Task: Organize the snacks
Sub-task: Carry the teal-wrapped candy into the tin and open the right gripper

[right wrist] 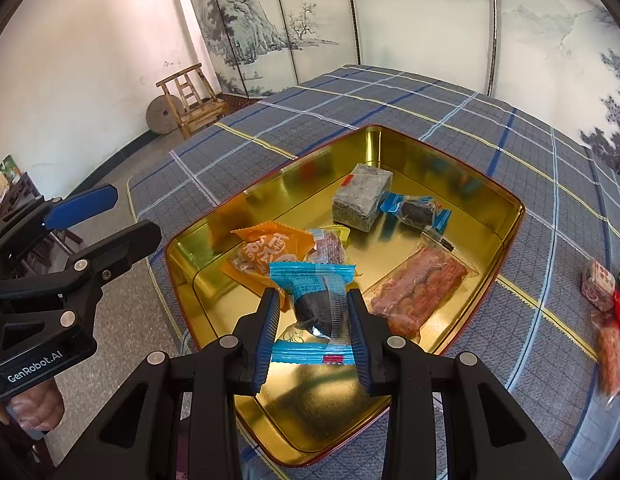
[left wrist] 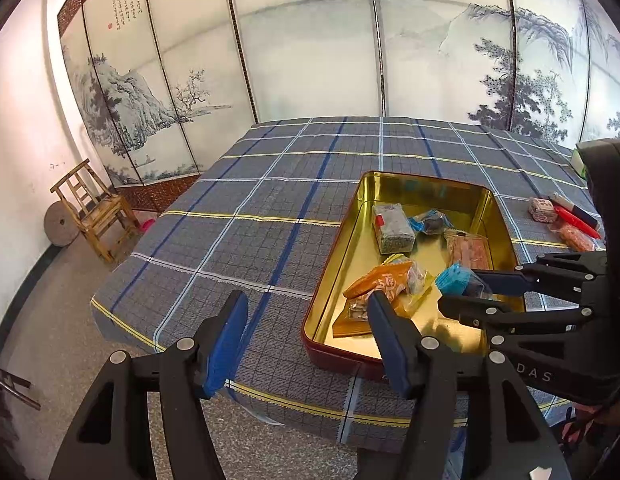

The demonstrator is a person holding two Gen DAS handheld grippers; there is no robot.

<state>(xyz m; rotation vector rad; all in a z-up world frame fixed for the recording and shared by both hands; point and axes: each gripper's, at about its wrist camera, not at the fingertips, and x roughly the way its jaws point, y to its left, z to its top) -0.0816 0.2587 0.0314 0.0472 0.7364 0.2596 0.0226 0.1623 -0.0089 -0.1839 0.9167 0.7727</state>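
The right gripper (right wrist: 313,320) has its jaws clamped on a blue-wrapped snack (right wrist: 317,300), a dark piece in a clear sleeve with blue crimped ends, and it hangs over the near end of the gold tin (right wrist: 505,240). The tin sits on the plaid tabletop (left wrist: 270,200), close to the near edge, its red outer wall showing at the rim.

Inside the tin, 5 packets lie on the gold floor. An orange packet (right wrist: 270,244) rests at the near left side, overlapping a clear-and-yellow wrapped piece (right wrist: 329,244) just beside it. A grey block in clear wrap (right wrist: 361,196) sits toward the far end, with a second blue-wrapped snack (right wrist: 417,210) touching its right side. A flat clear pack of reddish strips (right wrist: 417,284) lies along the right wall.

The left gripper (left wrist: 306,336) stands with its jaws apart and nothing between them, at the near edge of the tabletop just left of the tin; its right finger overlaps the tin's near left corner in the left wrist view.

Toward the right edge of the tabletop, well apart from the tin, more snacks wait: a small pink-patterned cube (right wrist: 597,284), a red stick (left wrist: 575,218) and another reddish packet (right wrist: 611,352).
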